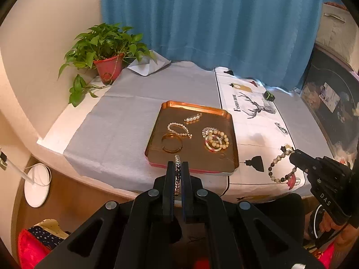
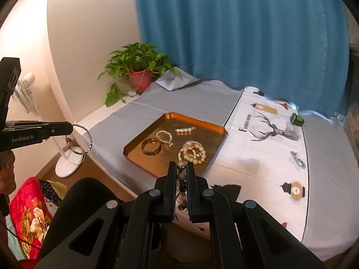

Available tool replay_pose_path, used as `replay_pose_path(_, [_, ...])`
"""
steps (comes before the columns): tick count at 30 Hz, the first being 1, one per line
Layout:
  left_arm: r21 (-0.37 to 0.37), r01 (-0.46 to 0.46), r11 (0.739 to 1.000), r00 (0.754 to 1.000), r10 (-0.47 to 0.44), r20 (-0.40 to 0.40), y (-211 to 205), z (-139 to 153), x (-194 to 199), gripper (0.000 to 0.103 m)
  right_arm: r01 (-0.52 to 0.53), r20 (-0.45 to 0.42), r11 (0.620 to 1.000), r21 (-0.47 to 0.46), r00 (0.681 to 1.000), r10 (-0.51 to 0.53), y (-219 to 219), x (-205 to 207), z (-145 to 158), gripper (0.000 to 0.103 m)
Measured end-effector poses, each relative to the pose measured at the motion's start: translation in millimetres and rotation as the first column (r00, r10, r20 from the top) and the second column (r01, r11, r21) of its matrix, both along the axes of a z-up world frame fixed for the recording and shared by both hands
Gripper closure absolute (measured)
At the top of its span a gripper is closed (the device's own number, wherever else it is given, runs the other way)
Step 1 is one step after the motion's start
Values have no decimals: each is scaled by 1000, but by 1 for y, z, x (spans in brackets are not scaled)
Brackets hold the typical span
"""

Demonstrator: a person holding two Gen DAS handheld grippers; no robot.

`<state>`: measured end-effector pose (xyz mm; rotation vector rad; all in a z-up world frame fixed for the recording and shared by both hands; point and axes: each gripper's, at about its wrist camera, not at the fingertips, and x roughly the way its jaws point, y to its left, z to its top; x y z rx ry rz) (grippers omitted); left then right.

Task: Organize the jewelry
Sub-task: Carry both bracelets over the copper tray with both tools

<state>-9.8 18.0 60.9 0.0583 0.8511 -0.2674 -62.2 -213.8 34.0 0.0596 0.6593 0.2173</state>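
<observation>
While both tools hover short of bench (image 1: 125, 121), tray (image 1: 157, 132) already holds bangle (image 1: 172, 142), pearl pieces, bead coil (image 1: 215, 140). Left tool (image 1: 177, 168) pinches crystal bracelet (image 1: 177, 174); right tool (image 2: 181, 168) pinches stone-bead bracelet (image 2: 181, 177). Risk: dangling loops snag tray rim or land on coil, tangling; thin pinch may slip, dropping off bench edge.

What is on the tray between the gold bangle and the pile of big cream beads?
Nothing: in both wrist views, bare tray separates the gold bangle from the cream bead pile.
</observation>
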Motion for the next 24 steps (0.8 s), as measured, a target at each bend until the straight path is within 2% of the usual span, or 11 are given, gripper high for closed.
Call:
replay_pose_path(6, [-3, -7, 1000, 1000, 7, -5, 3, -3, 9, 100, -3, 0, 1000, -1, 1000, 3, 5, 6, -1, 95])
replay_pose_path(12, [0, -15, 1000, 999, 15, -32, 6, -12, 37, 100, 0, -23, 1000, -12, 1000, 0, 8, 22, -8, 95])
replay_pose_path(17, [4, -8, 1000, 998, 8, -62, 0, -22, 69, 100, -7, -25, 1000, -8, 1000, 7, 14, 48, -11, 95])
replay_pose_path(24, [32, 26, 999, 997, -24, -73, -25, -41, 132, 100, 0, -10, 1000, 10, 1000, 0, 24, 100, -17, 95])
